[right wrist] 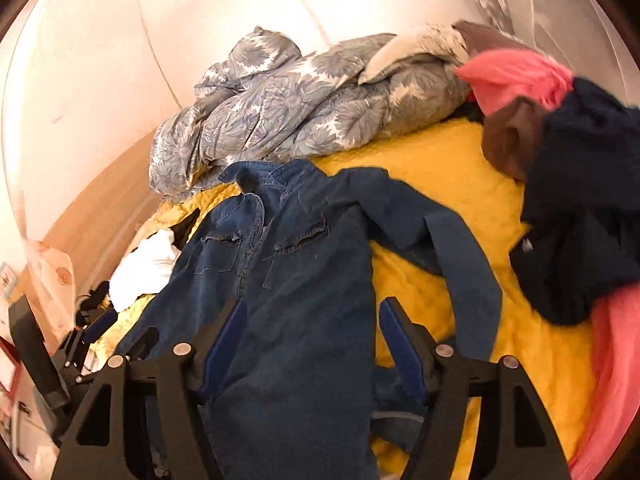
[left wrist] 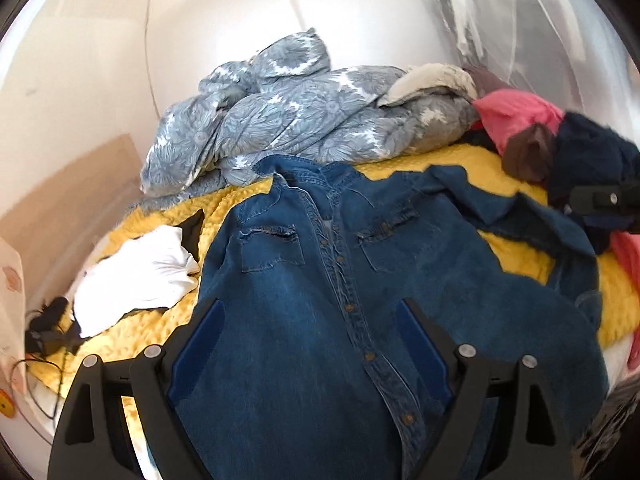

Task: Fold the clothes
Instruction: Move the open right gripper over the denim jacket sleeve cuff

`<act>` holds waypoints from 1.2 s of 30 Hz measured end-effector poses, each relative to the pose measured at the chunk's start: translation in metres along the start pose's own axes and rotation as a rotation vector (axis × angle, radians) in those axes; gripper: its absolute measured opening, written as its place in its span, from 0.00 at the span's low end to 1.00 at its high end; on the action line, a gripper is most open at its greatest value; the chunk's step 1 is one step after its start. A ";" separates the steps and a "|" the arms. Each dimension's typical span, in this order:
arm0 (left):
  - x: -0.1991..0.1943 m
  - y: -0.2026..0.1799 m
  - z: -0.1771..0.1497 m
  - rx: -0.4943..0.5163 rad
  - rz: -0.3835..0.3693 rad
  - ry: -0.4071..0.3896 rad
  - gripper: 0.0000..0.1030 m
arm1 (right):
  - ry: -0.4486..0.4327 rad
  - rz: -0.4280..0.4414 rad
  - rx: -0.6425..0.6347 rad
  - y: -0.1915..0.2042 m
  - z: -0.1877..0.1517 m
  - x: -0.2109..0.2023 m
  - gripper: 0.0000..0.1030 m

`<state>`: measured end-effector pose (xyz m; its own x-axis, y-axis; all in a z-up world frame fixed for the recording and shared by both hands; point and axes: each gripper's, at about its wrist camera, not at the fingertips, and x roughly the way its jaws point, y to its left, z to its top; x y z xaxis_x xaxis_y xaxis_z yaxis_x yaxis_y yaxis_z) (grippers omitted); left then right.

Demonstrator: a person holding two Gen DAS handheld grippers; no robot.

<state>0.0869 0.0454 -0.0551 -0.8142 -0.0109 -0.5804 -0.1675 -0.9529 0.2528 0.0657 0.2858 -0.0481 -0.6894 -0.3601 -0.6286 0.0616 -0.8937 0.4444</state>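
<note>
A pale wall (left wrist: 100,60) stands behind a bed covered with a yellow blanket (right wrist: 460,184). At the far left edge of the bed lie some black cables (left wrist: 48,324), and just beside them a crumpled white garment (left wrist: 136,276) rests on the blanket. Behind it, against the wall, a grey floral duvet (left wrist: 288,120) is bunched in a heap.

In the middle, a denim shirt (left wrist: 320,300) lies front up on the blanket, buttoned, collar toward the duvet, with one sleeve (right wrist: 452,240) bent out across the yellow to the right.

The left gripper (left wrist: 312,344) hangs over the lower body of the shirt with its fingers spread wide and nothing between them. The right gripper (right wrist: 312,336) is likewise spread apart, over the shirt's right side edge, holding nothing.

On the right, clothes are piled: a pink garment (left wrist: 516,116), a brown one (left wrist: 528,156) and a dark navy knit (right wrist: 588,216), with more pink cloth (right wrist: 616,360) at the bed's right edge.
</note>
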 end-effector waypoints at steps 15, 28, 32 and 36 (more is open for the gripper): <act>-0.060 -0.001 -0.038 -0.119 -0.065 0.066 0.86 | 0.087 -0.056 -0.297 0.078 -0.085 -0.027 0.69; -0.091 0.008 -0.055 -0.158 -0.095 0.073 0.86 | 0.079 -0.155 -0.341 0.100 -0.113 -0.032 0.69; -0.091 -0.002 -0.055 -0.140 -0.100 0.076 0.86 | 0.078 -0.188 -0.337 0.096 -0.118 -0.033 0.69; -0.091 -0.011 -0.053 -0.120 -0.104 0.076 0.86 | 0.069 -0.203 -0.330 0.084 -0.119 -0.036 0.69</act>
<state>0.1920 0.0406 -0.0464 -0.7511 0.0714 -0.6564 -0.1778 -0.9793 0.0969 0.1811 0.1915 -0.0639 -0.6622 -0.1743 -0.7288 0.1656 -0.9826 0.0845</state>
